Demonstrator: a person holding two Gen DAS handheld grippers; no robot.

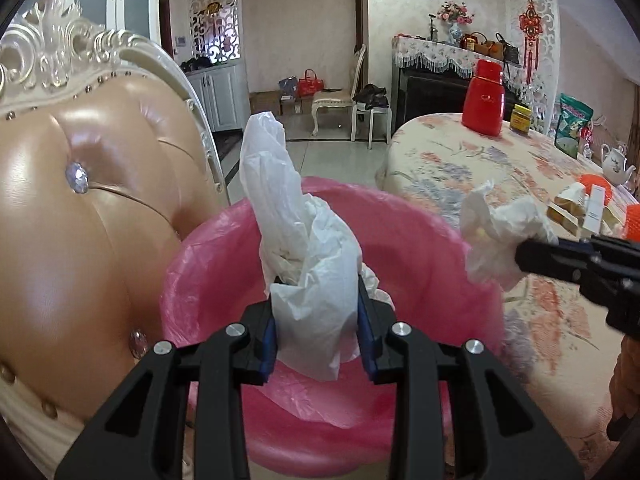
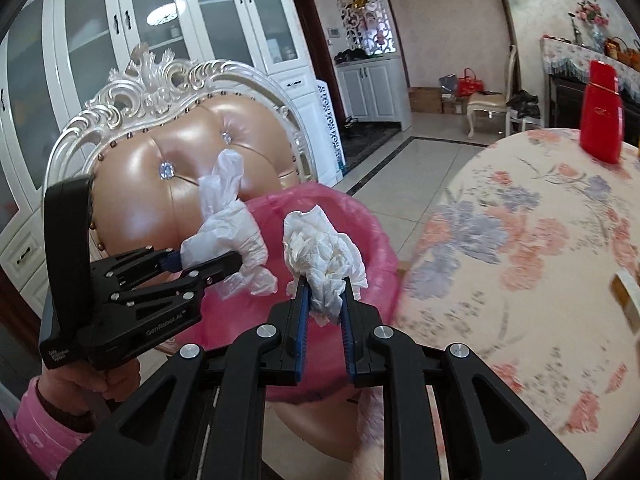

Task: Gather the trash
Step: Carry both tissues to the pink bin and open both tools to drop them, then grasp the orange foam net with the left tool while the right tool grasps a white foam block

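While the left gripper (image 1: 316, 304) clamps a crumpled translucent white plastic glove (image 1: 296, 240), its blue pads press both sides of the material, and the glove stands up above the round pink bin lined with a pink plastic bag (image 1: 420, 240). The right gripper (image 2: 324, 300) is closed on a crumpled white paper tissue (image 2: 324, 256), which bulges out above the fingertips. In the right wrist view the tissue sits over the near rim of the bin, just beside the glove. The bin stands between a tan padded chair with an ornate white carved frame (image 1: 80, 200) and the surface covered with a floral cloth (image 1: 500, 160). A red plastic flask (image 1: 484, 100) stands upright on that surface. A hand in a pink sleeve (image 2: 96, 384) holds the left gripper's handle.
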